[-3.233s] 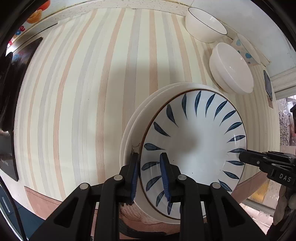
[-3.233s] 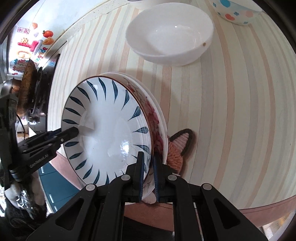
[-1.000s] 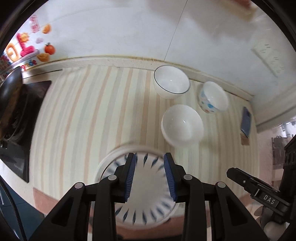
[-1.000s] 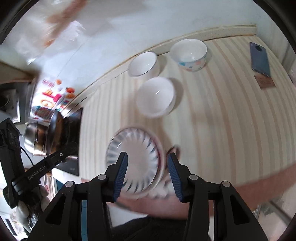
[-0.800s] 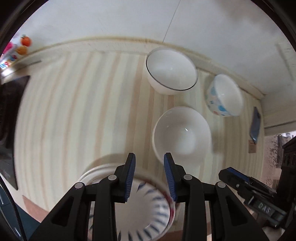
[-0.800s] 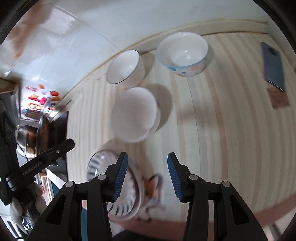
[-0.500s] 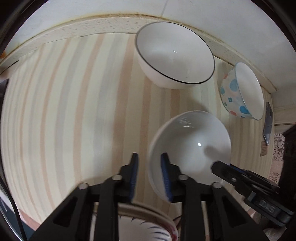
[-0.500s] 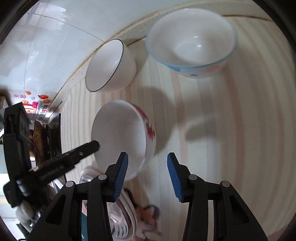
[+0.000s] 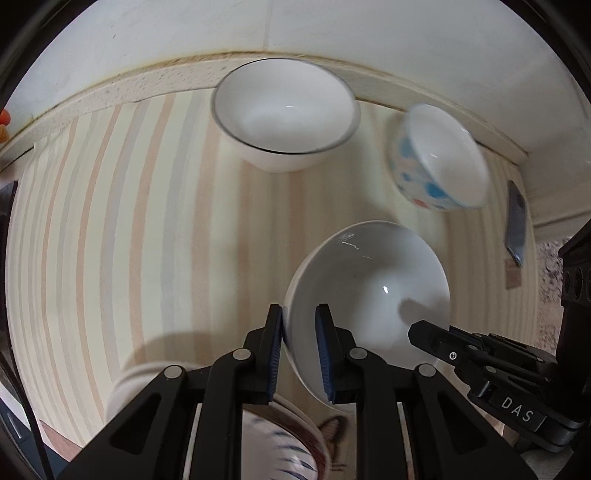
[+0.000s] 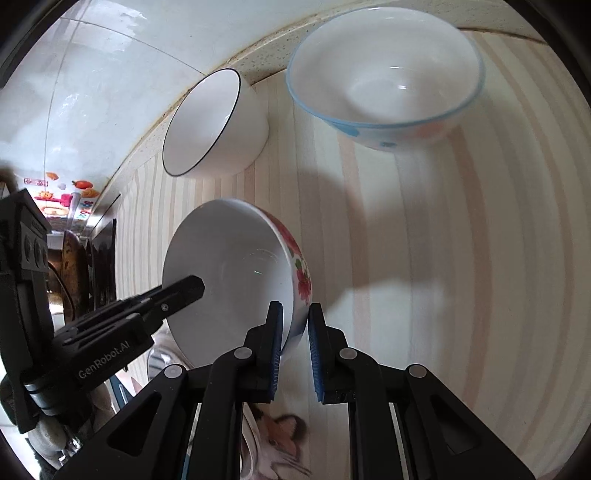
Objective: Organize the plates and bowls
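Observation:
A white bowl with red flowers outside [image 9: 369,288] [image 10: 236,273] stands tilted over the striped counter. My left gripper [image 9: 299,343] straddles its left rim, one finger outside and one inside. My right gripper [image 10: 295,332] straddles its right rim and shows in the left wrist view [image 9: 417,332]. Both grippers are closed on the rim. A white bowl with a dark rim [image 9: 284,114] [image 10: 210,125] and a dotted bowl with a blue rim [image 9: 439,158] [image 10: 388,70] stand by the wall. The stacked plates [image 9: 280,450], topped by the blue-leaf plate, lie below my left gripper.
A phone [image 9: 517,218] lies at the counter's right edge. A stove with a dark pan [image 10: 77,269] is at the left. A mat with a cat picture [image 10: 280,439] lies under the plate stack. The tiled wall [image 9: 295,29] runs behind the bowls.
Both grippers left the blue-leaf plate on the stack, moved forward to the flowered bowl and closed on its opposite rims. The bowl now stands tilted.

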The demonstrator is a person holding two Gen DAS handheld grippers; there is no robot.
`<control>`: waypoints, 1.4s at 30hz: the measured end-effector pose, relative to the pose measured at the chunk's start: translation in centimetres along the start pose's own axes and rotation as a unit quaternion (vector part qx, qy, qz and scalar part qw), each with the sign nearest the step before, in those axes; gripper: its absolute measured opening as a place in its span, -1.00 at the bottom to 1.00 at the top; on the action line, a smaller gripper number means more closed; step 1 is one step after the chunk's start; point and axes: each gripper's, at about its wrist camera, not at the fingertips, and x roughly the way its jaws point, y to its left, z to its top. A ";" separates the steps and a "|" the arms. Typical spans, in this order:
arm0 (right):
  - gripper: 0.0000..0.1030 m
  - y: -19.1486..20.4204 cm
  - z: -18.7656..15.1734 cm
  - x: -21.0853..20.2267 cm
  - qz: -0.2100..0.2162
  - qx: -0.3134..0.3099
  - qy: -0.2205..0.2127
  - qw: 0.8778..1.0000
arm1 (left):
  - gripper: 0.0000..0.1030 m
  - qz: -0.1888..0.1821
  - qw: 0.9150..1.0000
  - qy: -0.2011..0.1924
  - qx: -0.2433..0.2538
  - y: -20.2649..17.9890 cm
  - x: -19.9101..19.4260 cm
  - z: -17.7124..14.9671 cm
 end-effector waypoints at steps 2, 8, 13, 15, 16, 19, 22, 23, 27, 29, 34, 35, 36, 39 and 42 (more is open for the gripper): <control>-0.70 -0.6 -1.0 -1.2 0.002 -0.001 -0.003 1.000 | -0.69 -0.002 1.000 -0.004 0.010 -1.5 -0.6 -1.0; -0.69 -2.8 -5.0 -5.5 -0.007 -0.003 -0.015 1.000 | -0.69 -0.010 0.999 -0.004 0.053 -5.9 -1.5 -4.4; -0.69 -5.2 -8.4 -7.7 -0.019 0.005 -0.019 1.000 | -0.69 -0.018 0.997 0.014 0.075 -8.1 -0.6 -7.7; -0.69 -6.3 -9.6 -8.1 -0.024 0.011 -0.018 0.999 | -0.69 -0.018 0.996 0.023 0.081 -8.7 0.0 -8.7; -0.69 -6.8 -10.0 -8.1 -0.024 0.015 -0.017 0.999 | -0.69 -0.016 0.996 0.030 0.085 -9.1 0.4 -9.3; -0.70 -8.3 -11.4 -7.9 -0.026 0.028 -0.013 0.999 | -0.69 -0.008 0.994 0.039 0.100 -10.0 1.3 -10.2; -0.70 -9.5 -12.4 -7.5 -0.027 0.038 -0.009 0.999 | -0.69 0.004 0.993 0.045 0.113 -10.7 2.2 -10.7; -0.70 -9.8 -12.6 -7.3 -0.028 0.039 -0.008 0.999 | -0.69 0.006 0.992 0.046 0.115 -10.9 2.3 -10.9; -0.69 -10.5 -13.5 -6.9 -0.032 0.046 -0.008 0.998 | -0.69 0.014 0.991 0.047 0.124 -11.3 2.6 -11.2; -0.69 -10.5 -13.8 -6.7 -0.033 0.047 -0.007 0.998 | -0.69 0.019 0.990 0.047 0.129 -11.7 2.8 -11.4; -0.69 -10.9 -14.4 -6.5 -0.034 0.052 -0.006 0.998 | -0.69 0.022 0.990 0.053 0.131 -12.9 4.2 -11.5; -0.69 -11.1 -14.4 -6.6 -0.035 0.052 -0.005 0.998 | -0.69 0.022 0.990 0.053 0.131 -12.9 4.3 -11.6; -0.69 -11.2 -14.4 -6.6 -0.035 0.052 -0.005 0.998 | -0.69 0.022 0.990 0.053 0.131 -12.9 4.4 -11.6; -0.69 -11.2 -14.3 -6.5 -0.035 0.052 -0.002 0.998 | -0.69 0.024 0.989 0.054 0.134 -13.0 4.4 -11.6; -0.69 -11.2 -14.2 -6.3 -0.035 0.051 0.004 0.998 | -0.69 0.018 0.990 0.058 0.128 -12.9 3.9 -11.2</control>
